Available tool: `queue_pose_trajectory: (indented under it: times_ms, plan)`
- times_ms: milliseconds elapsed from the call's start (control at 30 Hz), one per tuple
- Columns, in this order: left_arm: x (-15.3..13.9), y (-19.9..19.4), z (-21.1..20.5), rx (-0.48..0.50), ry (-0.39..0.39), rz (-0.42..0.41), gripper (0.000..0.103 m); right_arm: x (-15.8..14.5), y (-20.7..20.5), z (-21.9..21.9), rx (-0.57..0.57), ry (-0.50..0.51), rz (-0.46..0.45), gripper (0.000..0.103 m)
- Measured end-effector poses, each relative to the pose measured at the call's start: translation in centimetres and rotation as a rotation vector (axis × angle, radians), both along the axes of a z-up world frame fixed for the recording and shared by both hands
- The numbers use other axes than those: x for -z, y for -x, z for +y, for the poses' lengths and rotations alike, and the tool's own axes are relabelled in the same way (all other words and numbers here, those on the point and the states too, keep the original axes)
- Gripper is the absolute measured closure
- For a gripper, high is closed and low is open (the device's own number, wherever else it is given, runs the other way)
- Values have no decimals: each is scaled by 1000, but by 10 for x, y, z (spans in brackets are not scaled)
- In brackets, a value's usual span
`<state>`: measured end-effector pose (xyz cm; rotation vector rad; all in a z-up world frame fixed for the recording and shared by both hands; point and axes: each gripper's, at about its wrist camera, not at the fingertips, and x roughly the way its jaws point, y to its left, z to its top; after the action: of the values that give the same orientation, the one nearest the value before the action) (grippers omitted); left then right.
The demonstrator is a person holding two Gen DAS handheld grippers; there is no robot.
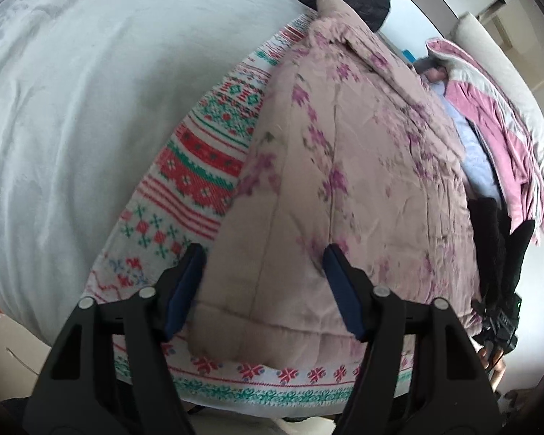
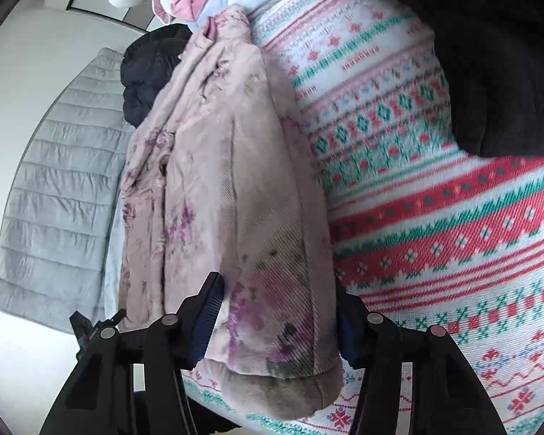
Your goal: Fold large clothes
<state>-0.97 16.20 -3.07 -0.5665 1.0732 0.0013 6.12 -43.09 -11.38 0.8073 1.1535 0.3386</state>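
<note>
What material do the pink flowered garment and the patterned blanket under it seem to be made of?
Pink flowered garment: probably padded cotton-like cloth, matte; stitched quilting lines and fine creases show. Patterned blanket: seemingly soft fleece or knit, matte; the red and green pattern looks fuzzy.

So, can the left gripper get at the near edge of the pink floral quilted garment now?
Probably yes. The left gripper already straddles the near part of the pink floral quilted garment, jaws apart, and nothing lies over that edge.

Bed: patterned blanket, pink floral quilt on top.
</note>
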Motion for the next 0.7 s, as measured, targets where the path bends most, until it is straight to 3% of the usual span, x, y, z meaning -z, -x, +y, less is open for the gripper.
queue_pose_trajectory:
  times_ms: [67,133,233,333,400,567,700]
  plan:
    - [-1,0,-4,19,-14,-1,51,2,-2,6,-12,-11,-14,49]
    - [1,0,-5,35,13,-2,57,2,-2,12,-27,-17,-31,50]
    - [5,-3,-5,26,20,-9,57,6,-1,15,-15,-5,-43,54]
    - [5,-3,-8,21,5,-21,58,8,0,13,13,-27,-46,69]
    - [4,-3,-11,25,-15,-27,82,7,2,12,22,-43,-62,82]
    - [-10,2,-5,-30,17,-77,89,-3,7,16,45,-32,-118,90]
    - [-39,14,-2,-46,39,-159,90,-53,17,17,39,-27,-280,92]
